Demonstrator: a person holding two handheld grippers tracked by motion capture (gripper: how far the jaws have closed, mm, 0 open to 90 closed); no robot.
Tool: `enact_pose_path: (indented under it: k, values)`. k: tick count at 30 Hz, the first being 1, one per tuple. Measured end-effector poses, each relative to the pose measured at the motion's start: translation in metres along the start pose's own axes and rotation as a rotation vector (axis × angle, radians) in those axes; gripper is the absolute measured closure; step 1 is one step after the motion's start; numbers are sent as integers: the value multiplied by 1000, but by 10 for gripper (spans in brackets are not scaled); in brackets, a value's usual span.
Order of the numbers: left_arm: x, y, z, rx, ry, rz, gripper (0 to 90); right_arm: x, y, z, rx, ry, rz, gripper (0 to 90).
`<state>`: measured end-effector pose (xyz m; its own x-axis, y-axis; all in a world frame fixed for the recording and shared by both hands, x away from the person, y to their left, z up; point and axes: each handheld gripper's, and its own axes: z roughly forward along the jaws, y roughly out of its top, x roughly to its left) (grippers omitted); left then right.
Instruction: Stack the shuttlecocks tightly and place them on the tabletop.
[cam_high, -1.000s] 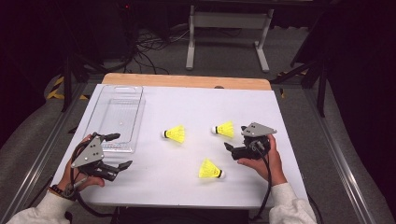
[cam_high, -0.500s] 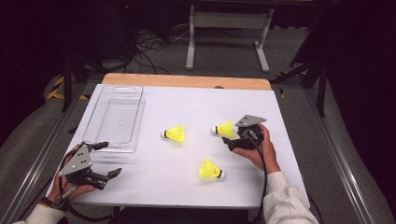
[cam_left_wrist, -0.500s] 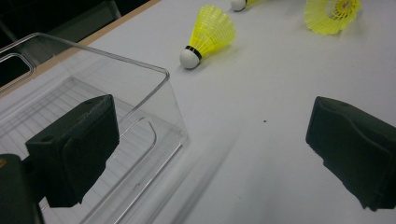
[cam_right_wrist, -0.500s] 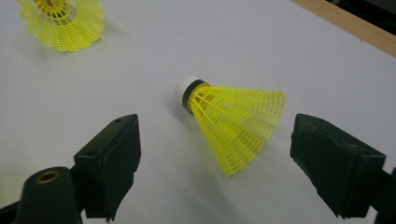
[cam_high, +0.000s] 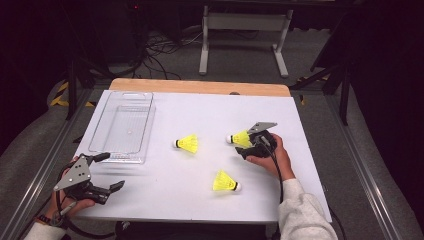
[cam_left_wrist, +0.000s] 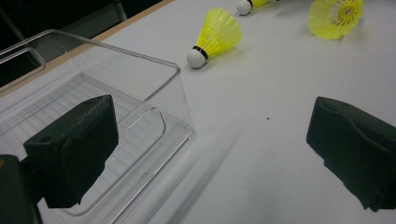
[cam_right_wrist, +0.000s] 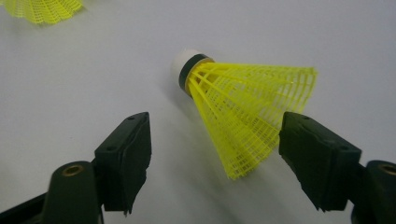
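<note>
Tongs on the right (cam_right_wrist: 215, 154) are spread wide around a yellow shuttlecock (cam_right_wrist: 243, 112), nothing gripped, so the skirt can be pinched. It lies on the table (cam_high: 310, 150), well right of the tray (cam_high: 122, 127). The left tongs (cam_left_wrist: 210, 154), held open and empty, are kept at the tray's near corner.

Left claw (cam_high: 102, 172) and right claw (cam_high: 243, 145) both gape wide, low over the table.

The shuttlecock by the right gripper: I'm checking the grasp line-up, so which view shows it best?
The right gripper view: the shuttlecock lies close up, its skirt between the open jaws of the right gripper, untouched. The high view shows it small, partly behind the gripper. The left gripper view catches just its cork at the top edge.
</note>
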<state>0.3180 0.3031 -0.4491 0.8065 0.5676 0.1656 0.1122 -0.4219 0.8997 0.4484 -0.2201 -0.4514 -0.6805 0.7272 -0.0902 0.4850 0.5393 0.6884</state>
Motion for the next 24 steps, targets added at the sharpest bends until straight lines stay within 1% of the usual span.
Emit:
enact_pose_path:
  k: [3, 5, 6, 7, 11, 12, 13, 14, 15, 18, 21, 23, 24]
  values:
    - [0, 0, 0, 5, -2, 3, 31, 0, -1, 2, 4, 15, 2, 329]
    - [0, 0, 0, 1, -5, 2, 31, 0, -1, 3, 9, 13, -3, 358]
    - [0, 0, 0, 0, -4, 1, 31, 1, -1, 3, 14, 18, -5, 403]
    - [1, 0, 0, 0, -5, 1, 31, 1, -2, 3, 16, 18, -5, 422]
    - [1, 0, 0, -3, -6, 1, 30, 0, -2, 2, 6, 34, -2, 521]
    - [1, 0, 0, -4, -8, 2, 30, 0, -2, 1, 5, 35, 0, 541]
    - [1, 0, 0, -4, -8, 2, 29, 0, -2, 1, 5, 35, 0, 541]
    - [1, 0, -1, -9, -8, 0, 29, -1, -3, 1, 5, 34, 0, 566]
    - [2, 0, -1, -12, -8, -1, 29, -1, -3, 1, 4, 33, -2, 619]
    - [2, 0, -2, -13, -8, -3, 29, -2, -4, -1, -7, 45, 1, 705]
    - [2, 0, -1, -10, -12, 1, 29, -2, -4, -3, -14, 58, 7, 823]
    - [2, 0, -1, -10, -13, 2, 29, -2, -4, -4, -20, 59, 1, 879]
    - [2, 0, 0, -11, -15, 0, 29, -2, -4, -4, -20, 59, 1, 879]
